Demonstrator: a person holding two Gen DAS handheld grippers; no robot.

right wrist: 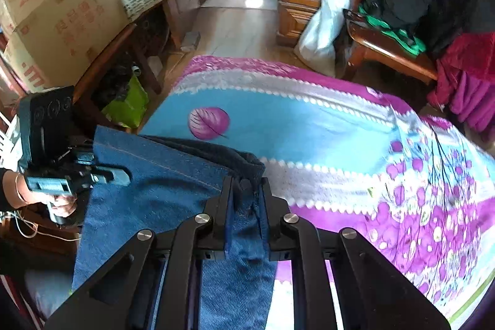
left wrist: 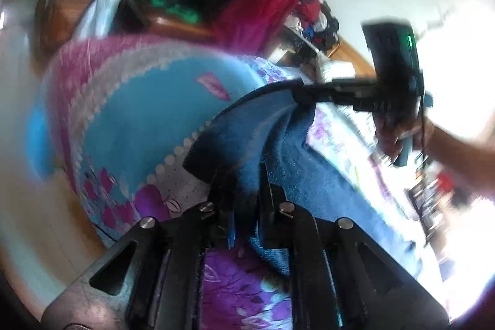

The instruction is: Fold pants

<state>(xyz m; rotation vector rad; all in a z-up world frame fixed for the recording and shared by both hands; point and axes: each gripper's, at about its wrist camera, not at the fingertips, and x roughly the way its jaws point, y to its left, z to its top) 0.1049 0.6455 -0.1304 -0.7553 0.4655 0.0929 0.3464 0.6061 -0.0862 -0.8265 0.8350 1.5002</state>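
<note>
One pair of blue denim pants (right wrist: 148, 187) lies partly raised over the bed (right wrist: 309, 119), on its floral blanket. Two grippers hold it: the left gripper (left wrist: 244, 175) is clamped on one dark edge, the right gripper (right wrist: 246, 187) clamped on another. One hand (right wrist: 60, 203) grips each tool.

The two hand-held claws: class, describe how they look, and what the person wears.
Each claw, left claw and right claw, is black, with angular linkage arms, silver round bolts, blue pads and a boxy black camera block; the right shows a green light. A thin bracelet circles the left wrist.
</note>
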